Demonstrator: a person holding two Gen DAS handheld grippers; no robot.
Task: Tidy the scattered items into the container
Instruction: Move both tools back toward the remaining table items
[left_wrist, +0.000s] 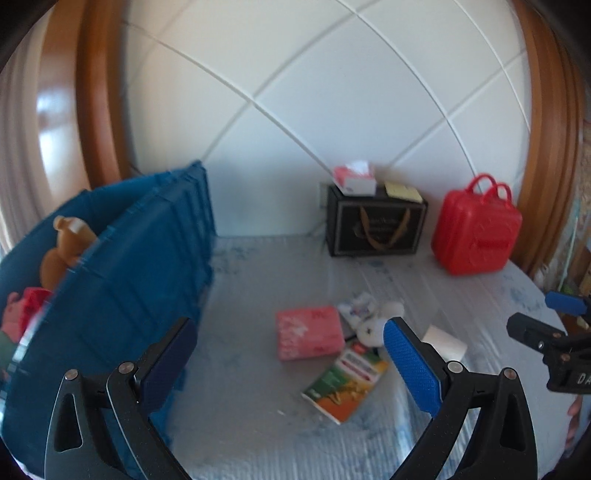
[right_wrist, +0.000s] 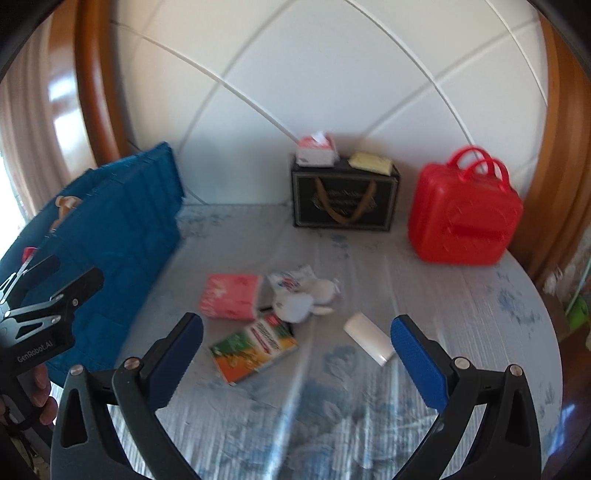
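Quilted white headboard framed in curved wood across the upper frame; below it, a pale bedspread (right_wrist: 424, 295) with a faded blue floral print and fine ribbed weave.

Blue ribbed plastic crate (left_wrist: 122, 266) at left of frame, placed within reach as the container; already holding a brown teddy bear (left_wrist: 64, 243) and something red, blurred past naming.

Scattered at centre, close together for easy picking: soft pink tissue pack (right_wrist: 231, 295), glossy orange-and-green carton (right_wrist: 255, 345) lying flat, white plush toy (right_wrist: 295, 306) touching a crinkled white wrapper (right_wrist: 291, 280), and a smooth white cylinder (right_wrist: 369, 338) slightly apart to the right.

Left gripper (left_wrist: 288, 358), lower frame: jaws spread wide, empty, aimed toward the pile. Right gripper (right_wrist: 297, 350): likewise wide and empty, the carton between its textured blue pads (right_wrist: 417, 365).

At rear, probably not for tidying: black gift box (right_wrist: 345, 201) with rope handle, red hard-shell case (right_wrist: 463, 218).
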